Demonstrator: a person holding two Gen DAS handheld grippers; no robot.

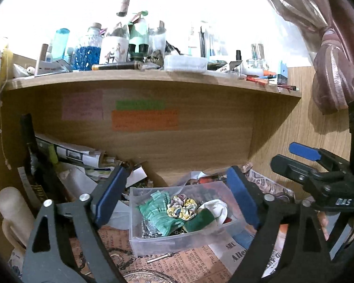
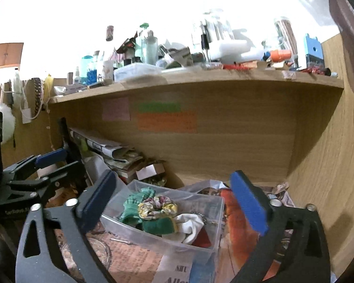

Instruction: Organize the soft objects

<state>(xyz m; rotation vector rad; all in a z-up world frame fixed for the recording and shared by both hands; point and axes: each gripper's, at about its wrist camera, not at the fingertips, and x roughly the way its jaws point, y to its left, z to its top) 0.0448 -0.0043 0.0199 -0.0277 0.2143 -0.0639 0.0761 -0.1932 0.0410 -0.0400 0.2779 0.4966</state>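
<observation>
A clear plastic box (image 1: 177, 238) (image 2: 153, 240) sits on newspaper inside a wooden cubby. It holds soft items: a light green ribbed cloth (image 1: 158, 212) (image 2: 132, 204), a floral scrunchie (image 1: 181, 206) (image 2: 157, 206), a dark green band (image 1: 201, 222) (image 2: 159, 226) and a white cloth (image 1: 218, 208) (image 2: 191, 225). My left gripper (image 1: 174, 188) is open and empty, hovering in front of the box. My right gripper (image 2: 174, 202) is open and empty, also above the box. Each gripper shows in the other's view, the right one (image 1: 295, 158) and the left one (image 2: 52, 160).
A cluttered shelf (image 1: 153, 75) with bottles and jars runs overhead. Rolled papers and books (image 1: 77, 155) pile at the cubby's back left. An orange-red cloth (image 2: 240, 231) lies right of the box. A pink curtain (image 1: 330, 54) hangs at right. A cream handle (image 1: 11, 212) stands at left.
</observation>
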